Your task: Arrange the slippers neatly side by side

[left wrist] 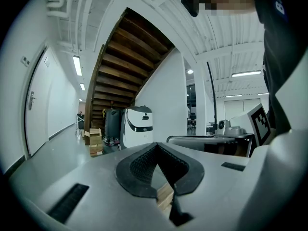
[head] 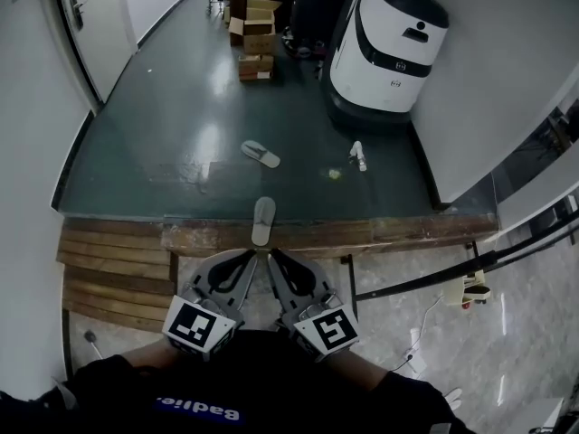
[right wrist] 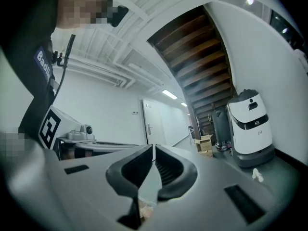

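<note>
Both grippers point level with nothing held: the left gripper [left wrist: 155, 146], its ribbed black pads pressed together, and the right gripper [right wrist: 153, 148], closed to a hairline slit. Black-and-white square markers cap each. White lettering on the person's dark shirt [head: 201, 410] reads upside down, only partly legible. Just ahead of the jaw tips, one flat grey slipper [head: 263, 220] straddles the worn wooden step [head: 398, 233] and the glossy green floor [head: 181, 116]. The second slipper [head: 261, 154] lies angled farther out, well apart. Beyond stand a rounded white robot [head: 384, 48] and stacked cardboard boxes [head: 256, 36], the top one open.
</note>
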A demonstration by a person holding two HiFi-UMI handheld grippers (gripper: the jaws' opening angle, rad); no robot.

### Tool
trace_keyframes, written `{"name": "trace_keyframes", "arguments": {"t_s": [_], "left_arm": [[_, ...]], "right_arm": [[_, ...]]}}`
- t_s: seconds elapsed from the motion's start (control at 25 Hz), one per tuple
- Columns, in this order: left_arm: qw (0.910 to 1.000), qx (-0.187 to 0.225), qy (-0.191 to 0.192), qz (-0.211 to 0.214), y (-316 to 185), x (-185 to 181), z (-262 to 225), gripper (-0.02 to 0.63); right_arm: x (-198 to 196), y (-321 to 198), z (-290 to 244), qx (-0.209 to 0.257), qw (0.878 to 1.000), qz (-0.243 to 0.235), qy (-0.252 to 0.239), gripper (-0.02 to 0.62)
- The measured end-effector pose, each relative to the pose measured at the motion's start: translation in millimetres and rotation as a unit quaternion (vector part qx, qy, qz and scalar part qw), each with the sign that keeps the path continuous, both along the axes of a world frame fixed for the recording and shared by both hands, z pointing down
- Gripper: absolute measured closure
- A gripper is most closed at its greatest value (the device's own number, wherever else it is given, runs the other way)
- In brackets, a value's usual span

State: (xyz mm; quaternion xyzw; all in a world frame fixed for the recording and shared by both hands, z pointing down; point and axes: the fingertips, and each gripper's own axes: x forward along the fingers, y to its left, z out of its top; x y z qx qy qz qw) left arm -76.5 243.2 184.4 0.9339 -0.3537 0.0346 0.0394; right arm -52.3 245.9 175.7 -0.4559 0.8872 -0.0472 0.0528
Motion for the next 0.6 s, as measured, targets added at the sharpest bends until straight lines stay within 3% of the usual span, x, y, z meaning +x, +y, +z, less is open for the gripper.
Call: {"name": "trace_keyframes", "arguments": {"t_s": [0.6], "left_arm": [[0.9987,0.017,-0.026,-0.040,-2,71,-8,0.604]], "right_arm": [[89,0,-8,0.021,0.999,-0.006,-0.032,0.595]]}}
